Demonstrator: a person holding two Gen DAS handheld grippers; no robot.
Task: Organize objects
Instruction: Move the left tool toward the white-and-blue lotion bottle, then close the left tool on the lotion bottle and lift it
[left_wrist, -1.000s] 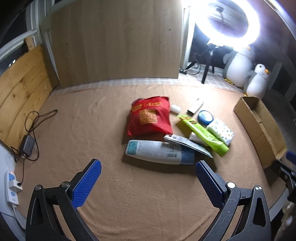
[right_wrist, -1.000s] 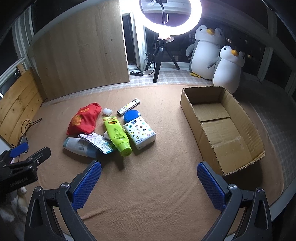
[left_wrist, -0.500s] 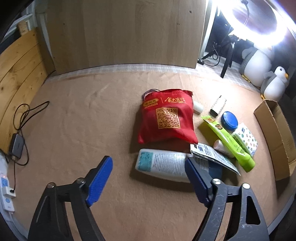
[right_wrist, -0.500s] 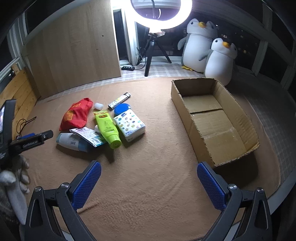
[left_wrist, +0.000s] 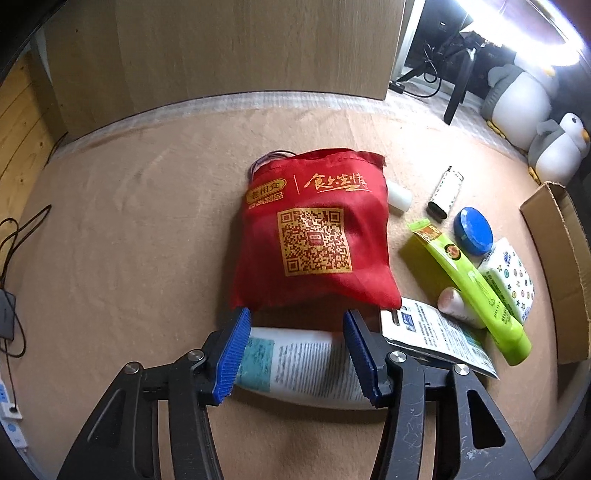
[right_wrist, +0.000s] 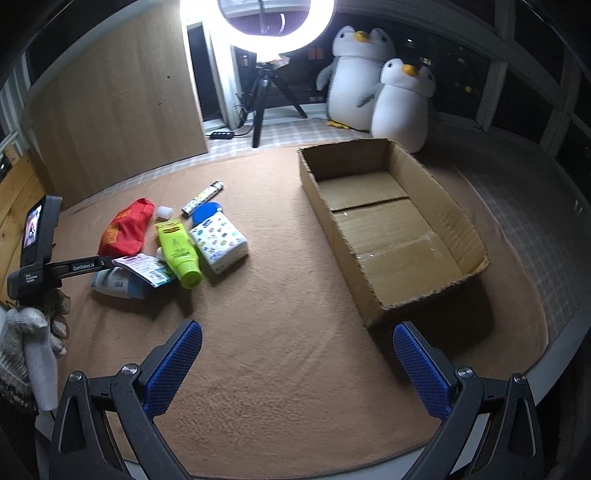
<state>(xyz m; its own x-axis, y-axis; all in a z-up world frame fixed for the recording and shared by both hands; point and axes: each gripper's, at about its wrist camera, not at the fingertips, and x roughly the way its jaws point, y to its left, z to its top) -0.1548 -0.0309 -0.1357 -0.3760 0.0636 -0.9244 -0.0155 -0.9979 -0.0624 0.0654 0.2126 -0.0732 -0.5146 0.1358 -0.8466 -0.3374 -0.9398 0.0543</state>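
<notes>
Left wrist view: left gripper (left_wrist: 295, 354) open, straddling white bottle (left_wrist: 303, 365); right gripper (right_wrist: 295, 369) open above table (right_wrist: 295, 295).

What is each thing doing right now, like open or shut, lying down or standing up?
left gripper: open, jaws either side of the white bottle
right gripper: open, holding nothing
white bottle: lying on its side
red bag: lying flat
green tube: lying down, cap on
cardboard box: open, nothing inside
ring light: on
</notes>
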